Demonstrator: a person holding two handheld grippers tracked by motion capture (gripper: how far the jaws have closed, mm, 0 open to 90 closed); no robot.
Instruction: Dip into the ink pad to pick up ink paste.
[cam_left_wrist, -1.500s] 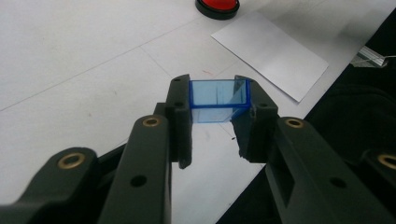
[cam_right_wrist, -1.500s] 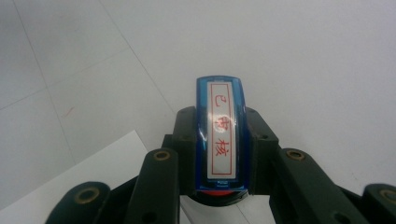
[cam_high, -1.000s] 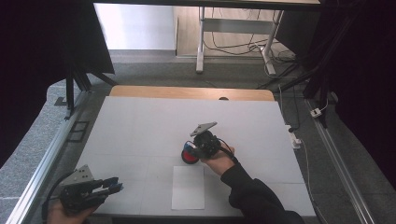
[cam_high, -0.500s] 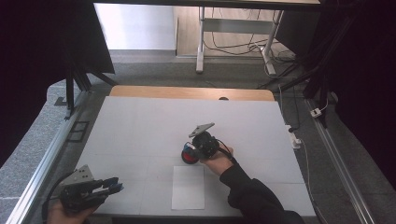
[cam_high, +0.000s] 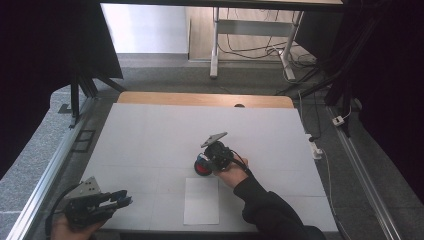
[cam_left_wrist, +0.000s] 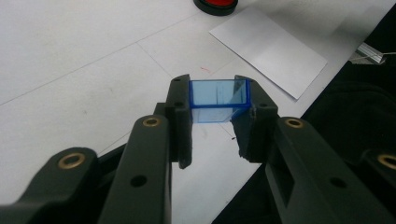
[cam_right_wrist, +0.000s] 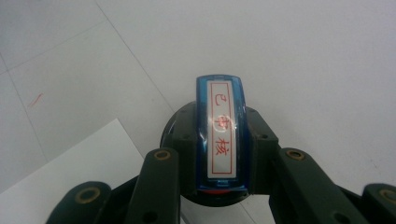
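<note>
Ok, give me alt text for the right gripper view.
The right claw is shut on a blue stamp with a red-lettered label, pressing it down onto a round black ink pad. A white sheet of paper lies at lower left on the white table.

Both tools clamped (2 hands still).

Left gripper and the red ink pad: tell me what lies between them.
In the high view, bare table apart from the white paper sheet, between the left gripper and the red ink pad.
</note>
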